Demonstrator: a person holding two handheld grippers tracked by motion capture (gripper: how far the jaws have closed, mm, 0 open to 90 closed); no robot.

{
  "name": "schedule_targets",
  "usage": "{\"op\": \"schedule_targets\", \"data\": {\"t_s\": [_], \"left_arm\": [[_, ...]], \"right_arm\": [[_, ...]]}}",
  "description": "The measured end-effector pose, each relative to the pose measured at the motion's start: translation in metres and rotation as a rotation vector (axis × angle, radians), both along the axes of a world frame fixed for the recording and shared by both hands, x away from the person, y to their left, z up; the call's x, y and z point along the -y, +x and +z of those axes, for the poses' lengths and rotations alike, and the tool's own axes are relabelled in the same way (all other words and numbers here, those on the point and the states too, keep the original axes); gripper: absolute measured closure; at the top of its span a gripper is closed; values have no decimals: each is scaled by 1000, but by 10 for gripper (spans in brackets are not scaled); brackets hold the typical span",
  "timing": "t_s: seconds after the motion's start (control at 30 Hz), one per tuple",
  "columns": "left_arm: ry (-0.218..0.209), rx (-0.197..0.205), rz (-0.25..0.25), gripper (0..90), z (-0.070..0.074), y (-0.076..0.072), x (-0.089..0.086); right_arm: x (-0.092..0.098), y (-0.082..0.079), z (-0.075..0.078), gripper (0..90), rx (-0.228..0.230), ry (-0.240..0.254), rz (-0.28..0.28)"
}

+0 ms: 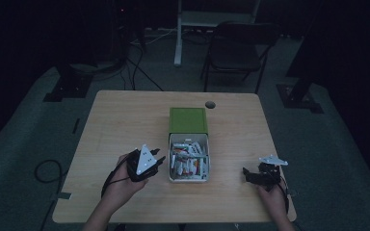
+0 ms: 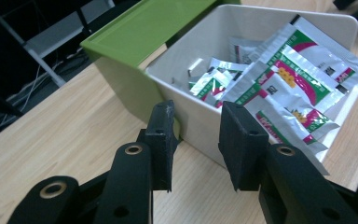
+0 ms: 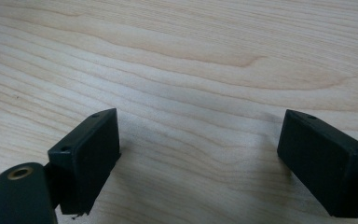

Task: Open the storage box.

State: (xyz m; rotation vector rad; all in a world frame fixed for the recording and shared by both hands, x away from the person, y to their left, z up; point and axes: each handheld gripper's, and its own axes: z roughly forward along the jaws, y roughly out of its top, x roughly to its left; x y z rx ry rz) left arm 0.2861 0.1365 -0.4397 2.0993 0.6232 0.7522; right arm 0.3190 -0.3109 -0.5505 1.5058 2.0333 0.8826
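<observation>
A white drawer tray (image 1: 189,178) sticks out of its green sleeve (image 1: 188,120) at the table's middle. It holds several silver sachets (image 1: 188,161) with green and pink print. My left gripper (image 1: 161,159) hovers just left of the tray, jaws a little apart with nothing between them. In the left gripper view the left gripper (image 2: 196,114) points at the tray's near wall (image 2: 200,123), with the sachets (image 2: 289,70) and the sleeve (image 2: 144,32) beyond. My right gripper (image 1: 245,174) rests near the front right of the table. The right gripper (image 3: 200,126) stands wide open over bare wood.
A round cable hole (image 1: 210,104) lies in the wooden tabletop (image 1: 125,120) behind the sleeve. A dark chair (image 1: 241,48) and a desk leg (image 1: 178,33) stand beyond the far edge. Cables (image 1: 46,171) lie on the floor at the left.
</observation>
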Motion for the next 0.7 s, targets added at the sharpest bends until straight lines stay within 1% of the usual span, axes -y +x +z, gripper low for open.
{"op": "schedule_targets", "data": {"t_s": [0.07, 0.23, 0.33, 0.43, 0.63, 0.67, 0.7], "left_arm": [[-10, -2, 14, 647, -2, 1, -5], [-46, -24, 48, 643, -8, 3, -20], [-70, -24, 72, 615, -13, 4, -27], [-61, -32, 90, 590, -18, 5, -33], [-81, -67, 137, 528, -30, 8, -45], [-86, -67, 145, 521, -32, 9, -48], [-97, -75, 156, 512, -34, 10, -50]], "right_arm": [[0, 0, 0, 123, 0, 0, 0], [0, 0, 0, 123, 0, 0, 0], [0, 0, 0, 123, 0, 0, 0], [0, 0, 0, 123, 0, 0, 0], [0, 0, 0, 123, 0, 0, 0], [0, 0, 0, 123, 0, 0, 0], [0, 0, 0, 124, 0, 0, 0]]}}
